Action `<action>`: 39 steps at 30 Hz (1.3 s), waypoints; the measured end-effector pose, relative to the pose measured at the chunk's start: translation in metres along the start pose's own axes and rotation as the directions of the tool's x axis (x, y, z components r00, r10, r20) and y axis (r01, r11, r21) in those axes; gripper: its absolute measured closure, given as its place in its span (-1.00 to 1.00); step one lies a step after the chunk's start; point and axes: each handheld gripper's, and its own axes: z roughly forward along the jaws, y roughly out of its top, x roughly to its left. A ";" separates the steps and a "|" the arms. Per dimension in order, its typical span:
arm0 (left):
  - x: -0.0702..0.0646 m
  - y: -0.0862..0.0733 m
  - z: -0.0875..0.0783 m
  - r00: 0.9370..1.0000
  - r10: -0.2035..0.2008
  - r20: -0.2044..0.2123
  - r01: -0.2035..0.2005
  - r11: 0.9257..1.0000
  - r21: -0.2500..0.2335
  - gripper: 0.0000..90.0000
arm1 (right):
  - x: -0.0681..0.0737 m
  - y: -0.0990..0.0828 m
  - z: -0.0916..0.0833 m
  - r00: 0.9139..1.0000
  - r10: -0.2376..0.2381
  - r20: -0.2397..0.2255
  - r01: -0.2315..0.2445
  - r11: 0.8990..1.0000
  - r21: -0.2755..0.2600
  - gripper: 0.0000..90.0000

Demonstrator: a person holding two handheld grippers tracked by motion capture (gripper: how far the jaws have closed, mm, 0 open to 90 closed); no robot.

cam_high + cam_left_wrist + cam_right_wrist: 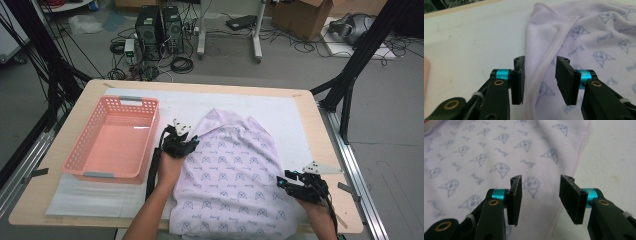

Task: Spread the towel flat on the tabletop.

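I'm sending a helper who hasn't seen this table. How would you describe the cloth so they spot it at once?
Start at the wooden table with its white mat. The pink basket sits on the left; the cloth lies just right of it, reaching the near edge. It is pale lilac with small blue printed faces, the only soft, patterned thing there.

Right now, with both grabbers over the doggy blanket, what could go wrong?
1. The left gripper stands open over the folded hem of the blanket; closing there might pinch just one layer, so the fold could slip out.
2. The right gripper straddles the blanket's edge, half over the white mat; it may miss the cloth.
3. The pink basket sits close beside the left hand and could get bumped.
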 end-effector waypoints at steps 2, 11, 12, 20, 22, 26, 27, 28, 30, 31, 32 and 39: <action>0.001 0.005 0.011 1.000 -0.001 0.017 0.001 1.000 0.015 0.27 | -0.003 0.003 0.004 1.000 0.001 -0.006 -0.001 1.000 -0.006 0.16; -0.002 0.011 0.053 0.992 0.047 0.120 -0.059 0.994 0.095 0.18 | -0.025 0.014 0.019 0.999 0.030 -0.027 -0.031 0.999 -0.010 0.10; -0.002 0.010 0.055 0.991 0.056 0.125 -0.070 0.992 0.109 0.22 | -0.028 0.015 0.022 0.999 0.031 -0.027 -0.032 0.999 -0.014 0.09; 0.024 0.014 0.047 0.995 -0.092 -0.029 0.094 0.990 0.106 0.88 | -0.052 0.032 0.042 0.998 0.059 0.020 -0.059 0.998 -0.016 0.12; 0.033 0.014 0.041 0.983 -0.154 -0.100 0.163 0.983 0.086 0.88 | -0.056 0.040 0.047 0.996 0.079 0.049 -0.078 0.997 -0.015 0.15; 0.048 0.013 0.035 0.959 -0.235 -0.157 0.248 0.966 0.071 0.83 | -0.065 0.057 0.061 0.988 0.112 0.102 -0.111 0.994 -0.021 0.17; 0.048 0.012 0.035 0.963 -0.221 -0.153 0.235 0.969 0.082 0.70 | -0.066 0.061 0.064 0.987 0.119 0.110 -0.117 0.993 -0.025 0.17; 0.047 0.011 0.036 0.969 -0.206 -0.135 0.220 0.971 0.094 0.54 | -0.067 0.065 0.068 0.985 0.119 0.124 -0.115 0.993 -0.035 0.17; 0.044 0.010 0.038 0.974 -0.186 -0.127 0.201 0.973 0.114 0.37 | -0.069 0.074 0.074 0.983 0.119 0.141 -0.115 0.993 -0.043 0.17; 0.043 0.009 0.040 0.975 -0.188 -0.117 0.202 0.972 0.120 0.27 | -0.071 0.078 0.078 0.981 0.122 0.149 -0.117 0.992 -0.041 0.18; 0.042 0.008 0.042 0.976 -0.192 -0.105 0.205 0.970 0.131 0.20 | -0.072 0.083 0.082 0.980 0.126 0.156 -0.121 0.992 -0.042 0.19; 0.047 0.004 0.044 0.983 -0.163 -0.085 0.173 0.976 0.131 0.47 | -0.068 0.108 0.120 0.989 0.060 0.134 -0.063 0.998 0.018 0.15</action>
